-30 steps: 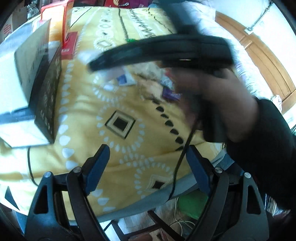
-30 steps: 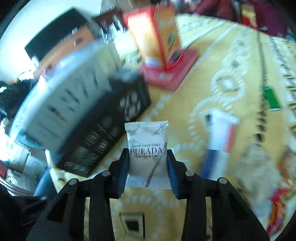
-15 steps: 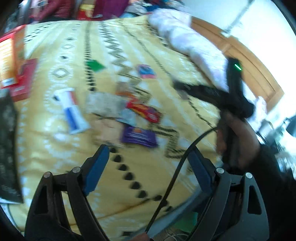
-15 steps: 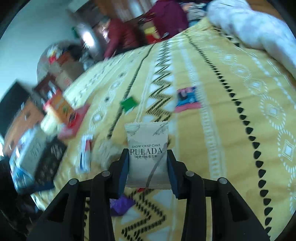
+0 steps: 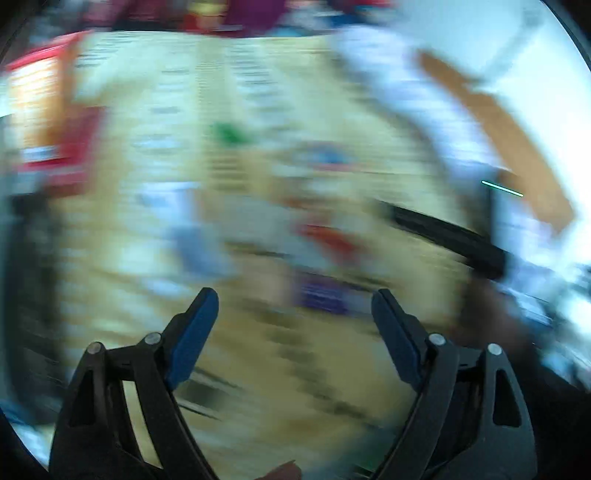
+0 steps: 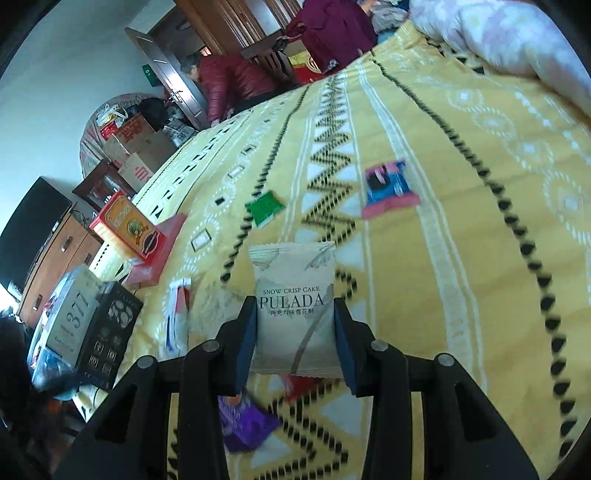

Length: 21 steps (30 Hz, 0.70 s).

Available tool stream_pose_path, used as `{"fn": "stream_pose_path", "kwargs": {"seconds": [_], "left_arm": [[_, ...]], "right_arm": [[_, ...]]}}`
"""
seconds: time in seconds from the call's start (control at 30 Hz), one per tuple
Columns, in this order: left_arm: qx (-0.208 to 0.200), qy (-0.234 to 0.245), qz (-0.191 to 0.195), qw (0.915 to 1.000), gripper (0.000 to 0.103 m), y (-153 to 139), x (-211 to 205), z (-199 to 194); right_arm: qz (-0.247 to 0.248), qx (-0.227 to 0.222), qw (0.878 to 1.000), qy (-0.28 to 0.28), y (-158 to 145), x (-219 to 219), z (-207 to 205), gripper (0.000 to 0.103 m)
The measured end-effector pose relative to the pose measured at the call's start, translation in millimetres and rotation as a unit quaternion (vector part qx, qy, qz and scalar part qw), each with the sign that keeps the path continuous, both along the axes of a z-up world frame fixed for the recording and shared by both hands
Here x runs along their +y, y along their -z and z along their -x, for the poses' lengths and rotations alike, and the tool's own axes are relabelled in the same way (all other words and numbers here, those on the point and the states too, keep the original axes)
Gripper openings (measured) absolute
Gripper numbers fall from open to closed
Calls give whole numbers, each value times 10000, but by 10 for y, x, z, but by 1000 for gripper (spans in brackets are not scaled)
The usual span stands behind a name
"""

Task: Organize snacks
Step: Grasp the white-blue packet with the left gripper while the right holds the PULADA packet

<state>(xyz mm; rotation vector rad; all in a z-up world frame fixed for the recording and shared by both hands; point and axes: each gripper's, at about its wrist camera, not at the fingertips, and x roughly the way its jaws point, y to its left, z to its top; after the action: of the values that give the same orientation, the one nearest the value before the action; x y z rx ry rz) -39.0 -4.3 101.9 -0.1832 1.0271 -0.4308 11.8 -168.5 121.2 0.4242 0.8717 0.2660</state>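
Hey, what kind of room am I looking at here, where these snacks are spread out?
Most likely a lived-in bedroom. The snacks lie on a yellow patterned bedspread, with a pale floral quilt bunched at its far edge. A wooden wardrobe and stacked cardboard boxes stand beyond.

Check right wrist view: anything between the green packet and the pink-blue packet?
No snack: only bare yellow bedspread, its black zigzag band, between the green packet and pink-blue packet, in the right wrist view.
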Motion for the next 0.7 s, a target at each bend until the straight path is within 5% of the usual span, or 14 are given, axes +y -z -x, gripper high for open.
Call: {"fn": "stream_pose_path", "kwargs": {"seconds": [0.07,0.27,0.43,0.7], "left_arm": [[64,-493,-301,9983,70,173,102,-221],[71,-960,-741,9926,63,450,-30,-600],[177,-1101,-960,9891,28,649,7,-681],[-338,-895,-872,9916,28,136,75,-379]], "right_arm": [[28,76,9999,-80,44,33,123,43],[41,210,9993,-320,156,189,391,44],[-64,321,9986,-410,258,248,419,44],[32,25,9988,-481,49,342,463,44]]}}
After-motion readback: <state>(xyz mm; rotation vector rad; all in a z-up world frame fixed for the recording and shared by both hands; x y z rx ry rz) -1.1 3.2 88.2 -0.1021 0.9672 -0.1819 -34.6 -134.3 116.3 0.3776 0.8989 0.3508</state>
